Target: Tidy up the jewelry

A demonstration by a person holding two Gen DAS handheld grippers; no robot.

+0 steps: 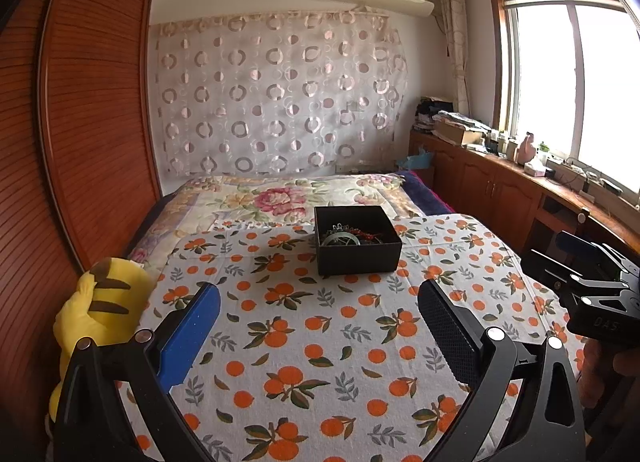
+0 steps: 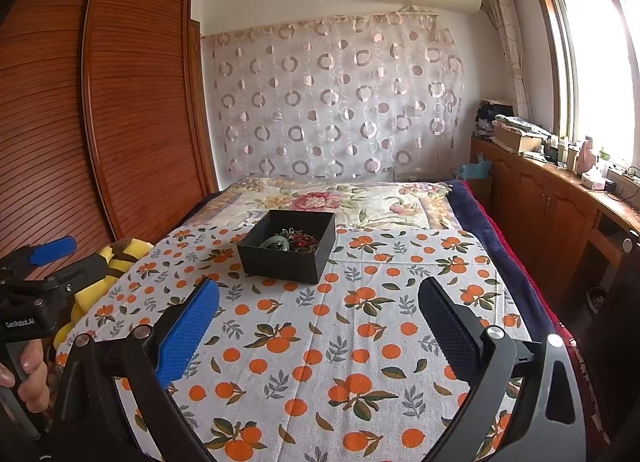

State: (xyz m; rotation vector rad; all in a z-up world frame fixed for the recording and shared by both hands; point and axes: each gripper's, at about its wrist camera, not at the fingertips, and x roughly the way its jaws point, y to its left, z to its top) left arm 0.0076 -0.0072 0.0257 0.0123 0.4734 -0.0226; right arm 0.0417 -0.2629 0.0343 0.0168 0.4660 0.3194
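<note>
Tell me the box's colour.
Black: the box shows best in the right wrist view, open, with jewelry inside.

Both wrist views look forward and slightly down across the bed [image 1: 320, 362] toward the curtained wall. The left view sits left of the right; both share the black box [image 1: 357, 240], near ahead.
</note>
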